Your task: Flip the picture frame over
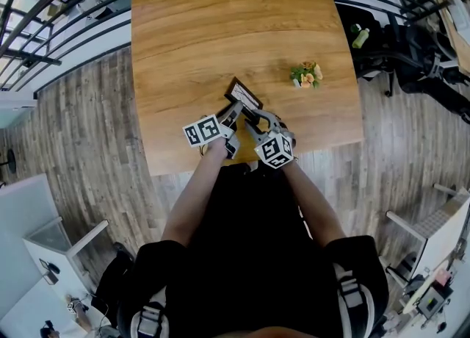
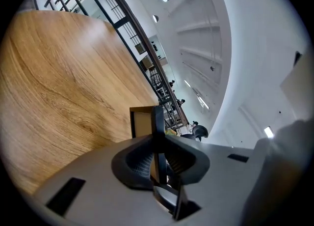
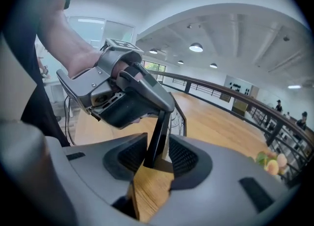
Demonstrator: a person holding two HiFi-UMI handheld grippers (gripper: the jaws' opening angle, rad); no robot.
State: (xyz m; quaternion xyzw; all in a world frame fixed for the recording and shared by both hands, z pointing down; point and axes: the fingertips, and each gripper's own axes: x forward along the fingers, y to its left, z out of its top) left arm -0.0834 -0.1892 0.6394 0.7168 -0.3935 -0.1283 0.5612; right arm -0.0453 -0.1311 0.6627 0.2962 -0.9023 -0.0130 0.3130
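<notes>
Standing roughly on edge near the front edge of the square wooden table (image 1: 183, 35), the slim dark rectangular picture frame (image 1: 243, 96) sits between both tools. The left gripper (image 1: 233, 112) pinches the frame's thin rim between its pads. The right gripper (image 1: 251, 117) has its jaws slightly parted around another rim and does not clearly press it. I judge the frame light and stiff, but its narrow, smooth rim could slip or twist, and any glass is fragile. Best to grip mid-rim, squarely, and lower it gently.
</notes>
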